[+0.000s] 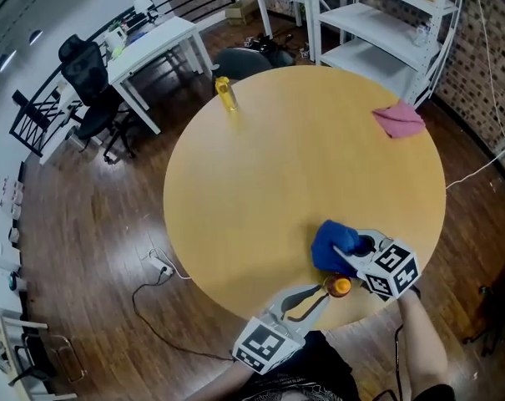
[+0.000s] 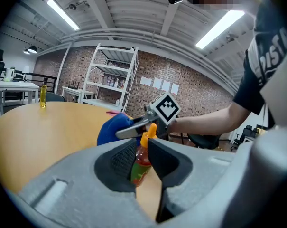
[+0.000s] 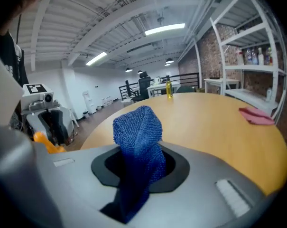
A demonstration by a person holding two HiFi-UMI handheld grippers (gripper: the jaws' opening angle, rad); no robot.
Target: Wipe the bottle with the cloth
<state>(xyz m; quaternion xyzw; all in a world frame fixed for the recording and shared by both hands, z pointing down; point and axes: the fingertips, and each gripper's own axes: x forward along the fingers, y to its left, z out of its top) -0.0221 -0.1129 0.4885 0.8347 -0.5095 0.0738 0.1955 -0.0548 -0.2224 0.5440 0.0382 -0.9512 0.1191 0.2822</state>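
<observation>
A small bottle point(image 2: 141, 160) with an orange cap and a red and green label stands upright at the near edge of the round table, and my left gripper point(image 2: 142, 148) is shut on it. In the head view its orange cap point(image 1: 340, 287) shows just past the left gripper point(image 1: 319, 294). My right gripper point(image 3: 139, 163) is shut on a blue cloth point(image 3: 137, 139), bunched between its jaws. The cloth point(image 1: 330, 245) sits just behind the bottle, close to its cap; whether they touch is unclear. The right gripper point(image 1: 345, 256) reaches in from the right.
A yellow bottle point(image 1: 225, 94) stands at the table's far left edge. A pink cloth point(image 1: 398, 119) lies at the far right edge. The wooden tabletop point(image 1: 294, 174) lies between them. White shelves point(image 1: 386, 23), a white desk point(image 1: 152, 44) and office chairs stand beyond the table.
</observation>
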